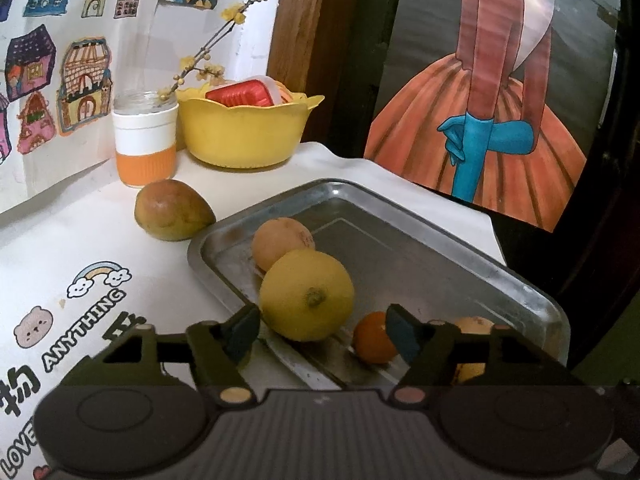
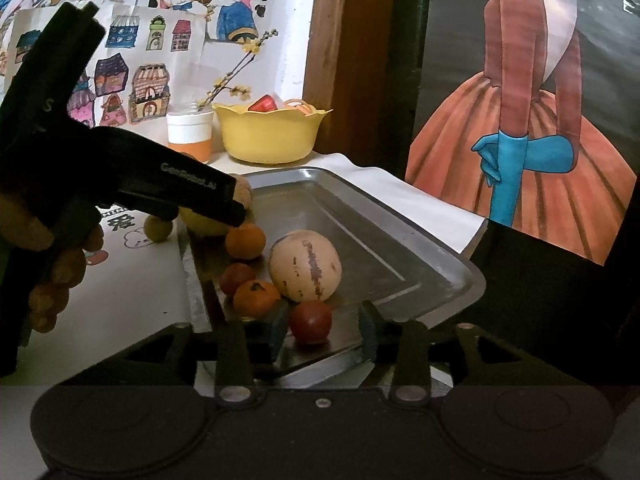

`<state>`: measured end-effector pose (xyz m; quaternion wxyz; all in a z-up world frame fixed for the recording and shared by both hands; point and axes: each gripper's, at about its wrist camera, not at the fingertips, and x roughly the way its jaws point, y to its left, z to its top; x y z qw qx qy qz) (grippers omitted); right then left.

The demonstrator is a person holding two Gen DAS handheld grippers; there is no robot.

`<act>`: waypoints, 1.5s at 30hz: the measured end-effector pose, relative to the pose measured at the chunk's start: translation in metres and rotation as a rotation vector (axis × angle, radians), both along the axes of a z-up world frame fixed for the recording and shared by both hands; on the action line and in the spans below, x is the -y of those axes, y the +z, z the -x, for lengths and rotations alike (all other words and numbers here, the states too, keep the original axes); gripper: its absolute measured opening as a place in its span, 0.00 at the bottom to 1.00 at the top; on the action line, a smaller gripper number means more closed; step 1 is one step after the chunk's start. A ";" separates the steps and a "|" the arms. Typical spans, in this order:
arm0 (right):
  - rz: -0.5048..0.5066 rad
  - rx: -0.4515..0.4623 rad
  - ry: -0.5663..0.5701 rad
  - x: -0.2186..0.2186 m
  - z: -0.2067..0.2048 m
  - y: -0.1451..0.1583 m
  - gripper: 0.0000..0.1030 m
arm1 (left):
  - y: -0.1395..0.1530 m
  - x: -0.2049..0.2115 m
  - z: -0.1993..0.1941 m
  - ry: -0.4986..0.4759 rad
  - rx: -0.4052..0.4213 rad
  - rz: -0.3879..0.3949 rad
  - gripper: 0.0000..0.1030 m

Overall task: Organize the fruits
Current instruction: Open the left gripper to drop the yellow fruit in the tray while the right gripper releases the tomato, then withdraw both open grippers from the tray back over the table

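A steel tray (image 1: 440, 226) holds several fruits. In the left wrist view a yellow lemon (image 1: 306, 294) lies just past my open left gripper (image 1: 322, 334), close to its left fingertip. A tangerine (image 1: 374, 342) and a tan fruit (image 1: 282, 248) lie beside the lemon. A brown-green mango (image 1: 172, 210) rests on the cloth outside the tray. In the right wrist view my right gripper (image 2: 324, 330) stands open around a small red fruit (image 2: 310, 322), with a gap on its right side. Behind that fruit sit a striped pale melon (image 2: 306, 270), two tangerines (image 2: 256, 298) and another red fruit (image 2: 236, 278).
A yellow bowl (image 1: 244, 132) with packets and a white-orange cup (image 1: 146, 140) stand at the back by the wall. A hand (image 2: 60, 272) holds the left tool's black housing (image 2: 172, 184) over the tray's left edge. A small round fruit (image 2: 158, 228) lies on the cloth. The table ends just right of the tray.
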<state>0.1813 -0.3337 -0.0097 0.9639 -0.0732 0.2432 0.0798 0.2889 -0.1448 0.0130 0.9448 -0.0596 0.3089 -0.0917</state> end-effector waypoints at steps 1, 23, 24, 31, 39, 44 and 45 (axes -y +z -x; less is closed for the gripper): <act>-0.002 0.004 -0.005 0.001 0.001 0.001 0.52 | 0.001 0.000 0.001 0.000 0.001 0.001 0.75; -0.025 0.101 -0.024 -0.007 0.032 0.038 0.99 | 0.034 -0.023 0.053 0.054 0.109 0.010 1.00; -0.025 0.105 -0.023 -0.008 0.035 0.039 0.99 | 0.035 -0.026 0.056 0.056 0.111 0.011 1.00; -0.026 0.143 -0.010 -0.016 0.055 0.058 0.99 | 0.046 -0.044 0.083 0.076 0.131 0.012 1.00; -0.024 0.195 0.014 -0.027 0.084 0.084 0.99 | 0.058 -0.067 0.120 0.095 0.162 0.007 1.00; -0.029 0.214 0.042 -0.034 0.102 0.101 0.99 | 0.063 -0.085 0.145 0.106 0.168 0.000 1.00; -0.027 0.216 0.050 -0.036 0.106 0.105 0.99 | 0.064 -0.090 0.151 0.108 0.168 -0.001 1.00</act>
